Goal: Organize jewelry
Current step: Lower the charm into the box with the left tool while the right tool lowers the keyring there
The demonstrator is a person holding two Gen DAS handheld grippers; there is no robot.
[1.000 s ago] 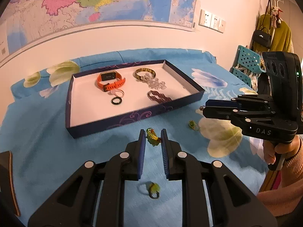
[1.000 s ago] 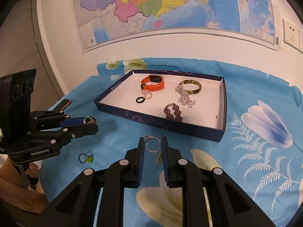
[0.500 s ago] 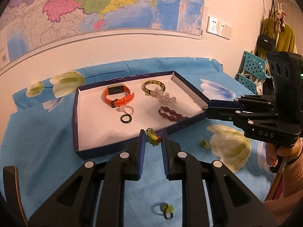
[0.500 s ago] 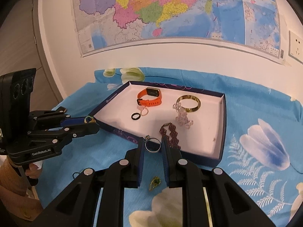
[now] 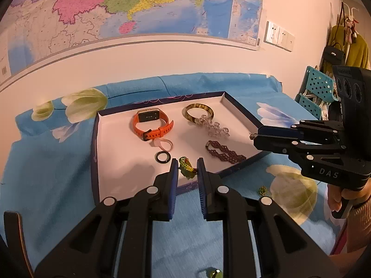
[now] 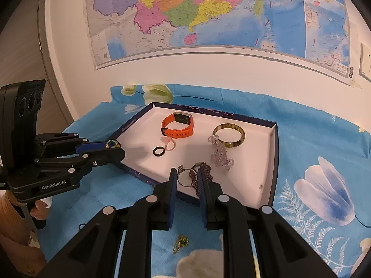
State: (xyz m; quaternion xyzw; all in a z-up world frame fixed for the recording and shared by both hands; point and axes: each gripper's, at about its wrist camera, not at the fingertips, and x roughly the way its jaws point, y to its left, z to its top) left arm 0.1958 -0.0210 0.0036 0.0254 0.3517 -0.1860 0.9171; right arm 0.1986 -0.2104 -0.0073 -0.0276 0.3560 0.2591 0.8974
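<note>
Both grippers hovered over the tray's point(image 6: 274, 162) near edge at lower centre: the left gripper point(image 5: 187, 170) pinched a green ring point(image 5: 186, 165), the right gripper point(image 6: 187, 177) a silver ring point(image 6: 185, 178).

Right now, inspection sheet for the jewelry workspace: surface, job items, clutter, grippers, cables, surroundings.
Surface: blue floral cloth, covering the whole work surface.
Job's things: navy tray holding orange watch, amber bangle, clear bead bracelet, maroon bracelet, black ring, pink ring.
Clutter: green earring loose on the cloth in front of the tray; another small green piece at the left view's bottom edge.
Grippers: left gripper shut on green beaded piece, over the tray's near edge; right gripper shut on silver ring, also over the tray's near edge.
Cables: nothing seen.
Surroundings: wall map, wall sockets, teal chair.
</note>
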